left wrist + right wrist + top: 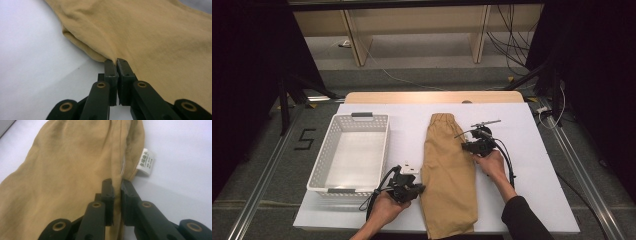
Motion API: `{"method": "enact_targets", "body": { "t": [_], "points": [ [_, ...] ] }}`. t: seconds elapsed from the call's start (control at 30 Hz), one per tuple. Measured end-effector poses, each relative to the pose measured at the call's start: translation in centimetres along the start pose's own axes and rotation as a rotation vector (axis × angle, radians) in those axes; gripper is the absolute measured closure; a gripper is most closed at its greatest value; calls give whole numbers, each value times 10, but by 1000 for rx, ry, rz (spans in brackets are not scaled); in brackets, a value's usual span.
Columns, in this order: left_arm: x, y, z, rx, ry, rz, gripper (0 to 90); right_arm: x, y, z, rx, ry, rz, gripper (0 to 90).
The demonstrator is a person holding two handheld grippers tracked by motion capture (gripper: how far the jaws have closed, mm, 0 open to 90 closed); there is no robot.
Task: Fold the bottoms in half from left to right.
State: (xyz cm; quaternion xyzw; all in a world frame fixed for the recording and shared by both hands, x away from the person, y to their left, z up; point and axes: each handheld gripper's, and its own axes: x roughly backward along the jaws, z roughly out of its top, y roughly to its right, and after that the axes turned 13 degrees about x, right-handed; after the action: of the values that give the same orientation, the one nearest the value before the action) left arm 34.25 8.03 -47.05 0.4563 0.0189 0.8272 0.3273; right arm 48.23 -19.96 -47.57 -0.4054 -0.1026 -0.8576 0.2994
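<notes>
Bright table, dark surround, soft focus.

A white care label (145, 161) sewn into the edge of the tan garment (67, 170) carries small printed characters, too fine to make out. On the floor left of the table, black tape (305, 139) forms a "5".

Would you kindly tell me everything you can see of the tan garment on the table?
The garment is tan, of soft, slightly creased woven cloth, folded into a long strip lying flat on the white table, its gathered waistband at the far end. A white label with print sticks out of one edge. The basket stands apart at its left. The left tongs pinch its left edge, the right tongs its right edge.
</notes>
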Motion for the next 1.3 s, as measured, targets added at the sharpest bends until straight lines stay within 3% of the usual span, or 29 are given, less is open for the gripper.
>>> {"method": "enact_targets", "body": {
  "t": [0.27,0.43,0.47,0.63,0.7,0.77,0.93,1.1,1.3],
  "points": [
    [-4,0,0,-11,-11,0,868,-4,-1,3,37,13,-37,838],
    [-6,0,-1,-16,-18,1,866,-4,0,4,35,18,-39,824],
    [-6,0,-1,-13,-18,-2,866,-3,0,4,28,16,-35,793],
    [-6,-1,-1,-11,-22,-4,854,10,-1,4,19,10,-32,464],
    [-5,-1,-2,-11,-18,-7,847,20,-3,3,27,15,-22,419],
    [-3,-1,-2,-8,-11,-11,829,35,-7,0,21,44,19,390],
    [4,3,-1,-7,2,-32,702,64,-21,-11,80,74,46,326],
    [10,10,-2,-17,52,-15,433,85,-37,-34,124,84,64,302],
    [18,14,-4,-22,114,-38,313,103,-54,-57,151,109,108,280]
  ]
}}
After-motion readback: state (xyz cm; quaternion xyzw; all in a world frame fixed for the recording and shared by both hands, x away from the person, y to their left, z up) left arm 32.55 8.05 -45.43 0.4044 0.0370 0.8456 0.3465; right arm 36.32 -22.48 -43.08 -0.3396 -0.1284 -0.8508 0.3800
